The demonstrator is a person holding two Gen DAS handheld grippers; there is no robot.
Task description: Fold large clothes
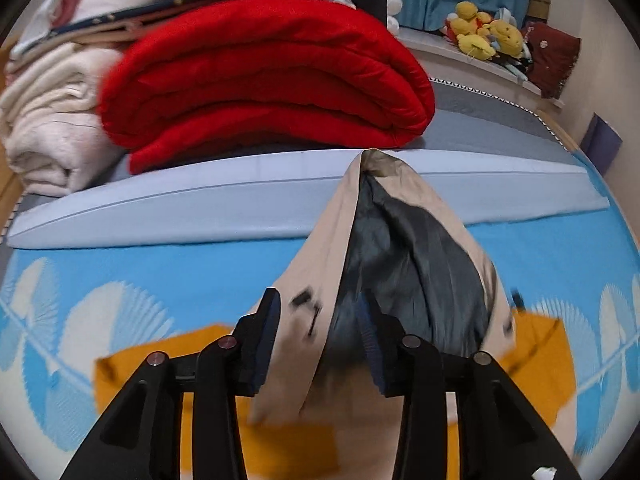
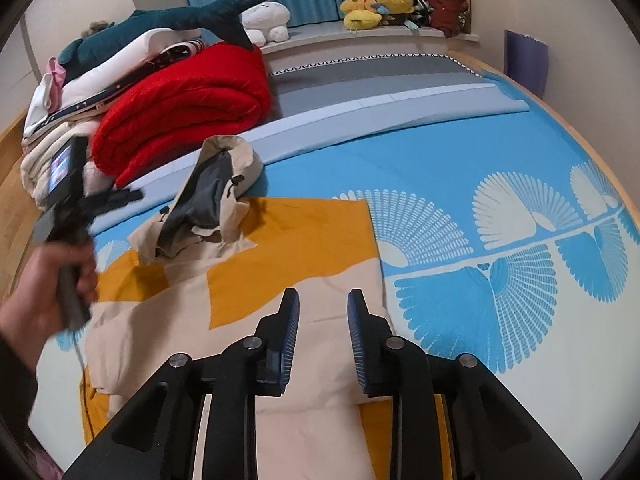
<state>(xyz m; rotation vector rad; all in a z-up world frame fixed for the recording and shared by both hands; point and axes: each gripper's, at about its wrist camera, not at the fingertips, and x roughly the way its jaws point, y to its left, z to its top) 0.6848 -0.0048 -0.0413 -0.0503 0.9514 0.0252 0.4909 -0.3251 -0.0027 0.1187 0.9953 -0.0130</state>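
One large garment, a beige and orange jacket (image 2: pixel 280 280), is lying across the blue patterned bed (image 2: pixel 500 184) in the centre and lower left of the right wrist view, and the folding is looking partly done at most. Its body is lying fairly flat, with a beige panel already lying over the orange in the lower middle of that frame, while its hood (image 2: pixel 216 192), showing a dark grey lining, is standing up rumpled in the centre left. By my judgement, the hood is waiting to be laid down over the body, and the final halving and smoothing are waiting too.

The left gripper (image 1: pixel 320 336) is sitting at the bottom centre of its own view with its jaws parted by a moderate gap. Hood fabric is filling that gap and touching the right-hand pad, but the pads are not pressing together, so I am judging it unclosed rather than gripping. The picture there is blurred, which is making firmer reading difficult.

The right gripper (image 2: pixel 323 328) is hovering at the bottom centre of its view, jaws apart, directly above the beige panel and holding nothing.

A folded red quilt (image 2: pixel 184 100) is resting in the upper left, beside the hood.
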